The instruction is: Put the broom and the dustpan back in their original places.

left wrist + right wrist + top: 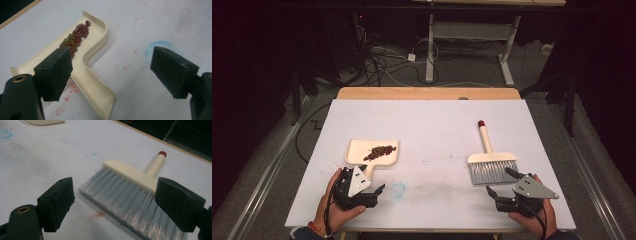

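**Dustpan and brush, grippers idle**

One cream dustpan (373,152) left of centre, handle towards the person, beans (380,151) piled inside. One hand brush (490,161) right, red-tipped handle pointing away, bristles near. Left gripper (110,75) spread wide, empty; right gripper (125,203) likewise.

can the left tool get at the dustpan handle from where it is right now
Probably yes. The left tool hangs open just above the dustpan, whose handle lies between its jaws with nothing over it. The beans sit farther up in the pan, off the handle.
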A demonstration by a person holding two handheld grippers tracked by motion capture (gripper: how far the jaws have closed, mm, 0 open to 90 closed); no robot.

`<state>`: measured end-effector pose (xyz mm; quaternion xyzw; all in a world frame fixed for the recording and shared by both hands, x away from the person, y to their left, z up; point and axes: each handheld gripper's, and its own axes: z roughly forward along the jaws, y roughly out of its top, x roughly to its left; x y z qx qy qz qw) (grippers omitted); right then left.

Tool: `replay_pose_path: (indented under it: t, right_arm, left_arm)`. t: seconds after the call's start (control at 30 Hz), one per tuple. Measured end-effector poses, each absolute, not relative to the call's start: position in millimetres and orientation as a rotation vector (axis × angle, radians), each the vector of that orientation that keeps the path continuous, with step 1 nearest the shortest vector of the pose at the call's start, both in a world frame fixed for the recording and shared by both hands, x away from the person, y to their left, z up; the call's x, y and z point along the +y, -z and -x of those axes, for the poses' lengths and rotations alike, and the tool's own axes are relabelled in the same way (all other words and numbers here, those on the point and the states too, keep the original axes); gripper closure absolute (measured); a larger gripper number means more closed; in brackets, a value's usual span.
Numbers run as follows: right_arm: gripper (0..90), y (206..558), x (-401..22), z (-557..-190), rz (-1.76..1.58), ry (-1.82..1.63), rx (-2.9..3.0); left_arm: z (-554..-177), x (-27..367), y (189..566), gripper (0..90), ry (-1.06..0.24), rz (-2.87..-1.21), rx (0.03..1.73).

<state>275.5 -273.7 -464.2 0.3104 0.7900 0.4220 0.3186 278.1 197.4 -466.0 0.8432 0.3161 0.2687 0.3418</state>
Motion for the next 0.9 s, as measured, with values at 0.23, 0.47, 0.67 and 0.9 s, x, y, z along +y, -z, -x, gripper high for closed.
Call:
replay_pose_path:
  t: [0.23,0.47,0.67,0.9]
  right_arm:
    - [15.9,463.0,-274.8,-275.2,-0.823,-1.118,2.051]
    - [15.9,462.0,-275.0,-275.6,-0.818,-1.110,2.040]
    - [16.0,461.3,-274.8,-275.4,-0.814,-1.112,2.040]
    - [15.9,461.0,-275.9,-276.9,-0.818,-1.112,2.040]
  left_arm:
    - [-278.1,198.1,466.1,17.5,-0.700,-2.195,0.830]
    - [-278.3,197.7,466.1,17.5,-0.701,-2.185,0.837]
    - [-279.7,197.6,466.5,17.5,-0.712,-2.183,0.831]
    - [-281.6,195.5,467.5,17.5,-0.707,-2.193,0.832]
